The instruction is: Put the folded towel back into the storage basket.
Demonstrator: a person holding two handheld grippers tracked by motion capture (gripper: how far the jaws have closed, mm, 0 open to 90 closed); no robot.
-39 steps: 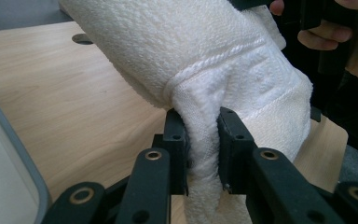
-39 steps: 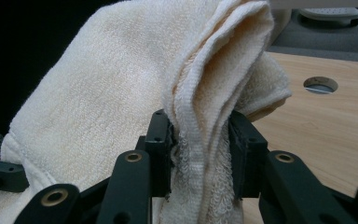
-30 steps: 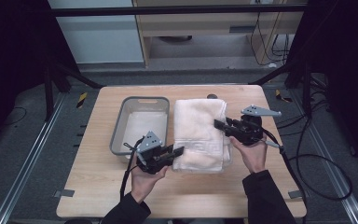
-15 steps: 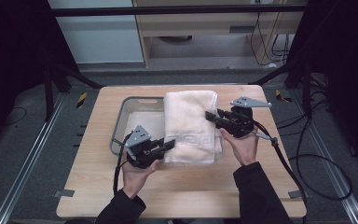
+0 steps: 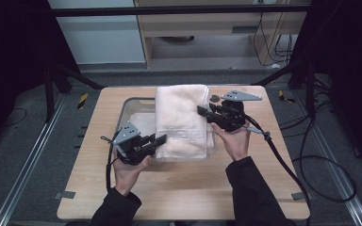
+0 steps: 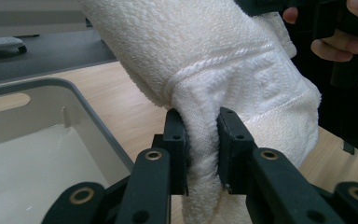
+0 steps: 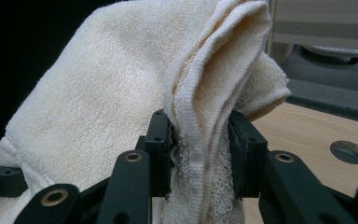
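Looking from the high view, you are holding the folded towel [image 5: 181,120] above the grey bin [image 5: 131,107] on the counter [image 5: 184,188], between your left hand-held gripper [image 5: 159,141] and your right hand-held gripper [image 5: 202,112]. The left gripper view is showing the left jaws clamped on a thick fold at the towel's near corner, with the bin's pale inside just beside. The right gripper view is showing the right jaws clamped on several stacked edges. The towel is looking cream, fluffy, with a woven band, and it is sagging between both grips.
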